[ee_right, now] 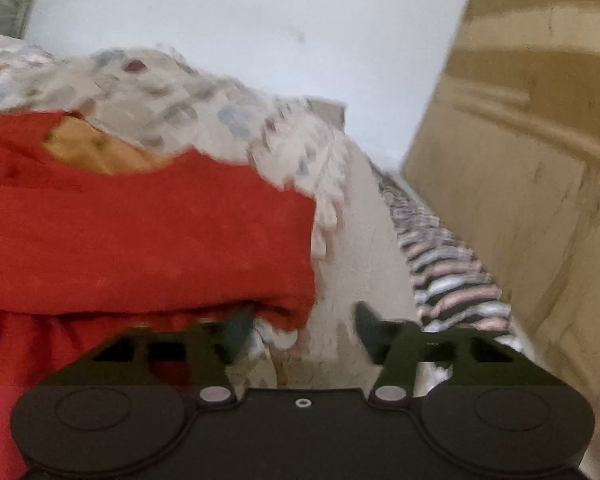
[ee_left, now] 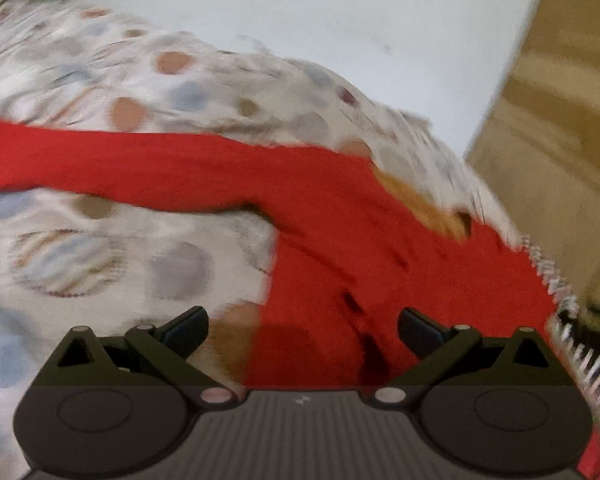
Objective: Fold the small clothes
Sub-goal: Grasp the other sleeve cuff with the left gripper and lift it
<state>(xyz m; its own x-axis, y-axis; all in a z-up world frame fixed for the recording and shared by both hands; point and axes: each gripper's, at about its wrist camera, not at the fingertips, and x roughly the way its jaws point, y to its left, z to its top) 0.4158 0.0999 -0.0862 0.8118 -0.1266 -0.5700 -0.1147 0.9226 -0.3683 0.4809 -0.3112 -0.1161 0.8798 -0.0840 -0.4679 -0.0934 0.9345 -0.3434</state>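
Red shirt spread on dotted sheet, beneath spread-wide left gripper; left of wide right gripper.

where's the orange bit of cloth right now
In both wrist views the orange cloth peeks out at the red garment's far edge, against the spotted bedsheet.

One red garment is seen, spread on the bed. One long red sleeve is counted on it, stretched out to the side. One orange patch is seen at its neck. One spotted bed cover is seen under it. One striped cloth is seen beside the bed. One white wall and one brown panel are counted. Two claws are seen: the left claw and the right claw, each with two fingers.
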